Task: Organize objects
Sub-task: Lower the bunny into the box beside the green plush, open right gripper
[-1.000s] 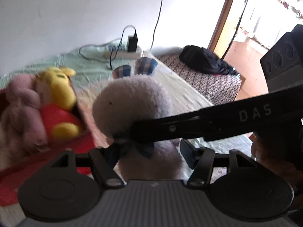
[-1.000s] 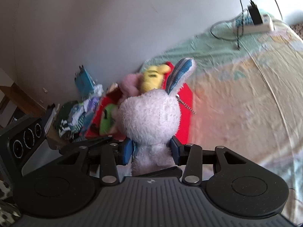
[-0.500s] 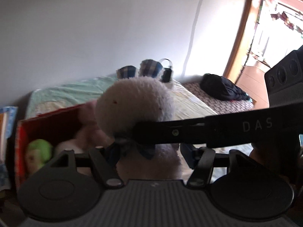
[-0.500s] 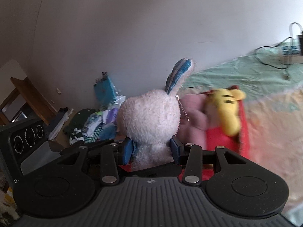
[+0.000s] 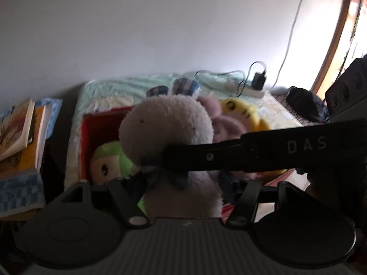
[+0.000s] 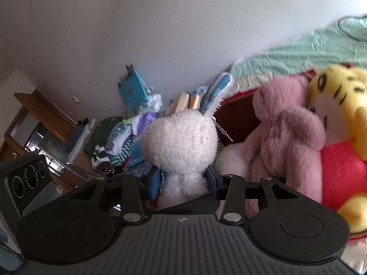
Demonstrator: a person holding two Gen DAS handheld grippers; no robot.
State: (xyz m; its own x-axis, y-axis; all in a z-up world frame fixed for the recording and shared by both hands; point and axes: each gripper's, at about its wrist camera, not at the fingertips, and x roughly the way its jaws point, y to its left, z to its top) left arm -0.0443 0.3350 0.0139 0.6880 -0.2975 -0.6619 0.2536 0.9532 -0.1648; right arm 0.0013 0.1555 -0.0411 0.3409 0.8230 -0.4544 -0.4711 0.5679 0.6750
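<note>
My right claw (image 6: 183, 181) is clamped on the rabbit's (image 6: 181, 142) waist; my left claw (image 5: 181, 183) closes on the same body, over the box (image 5: 101, 126). Light, soft, compressible: hold the torso.

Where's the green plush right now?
In the left wrist view, the green plush lies inside the red box, lower left of the held white bunny.

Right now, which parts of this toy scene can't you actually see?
- Left view: the white bunny hides most of the red box and the pink plush.
- Left view: the right hand-held gripper's black arm crosses the bunny's neck.
- Right view: the yellow plush is cut off by the edge.
</note>
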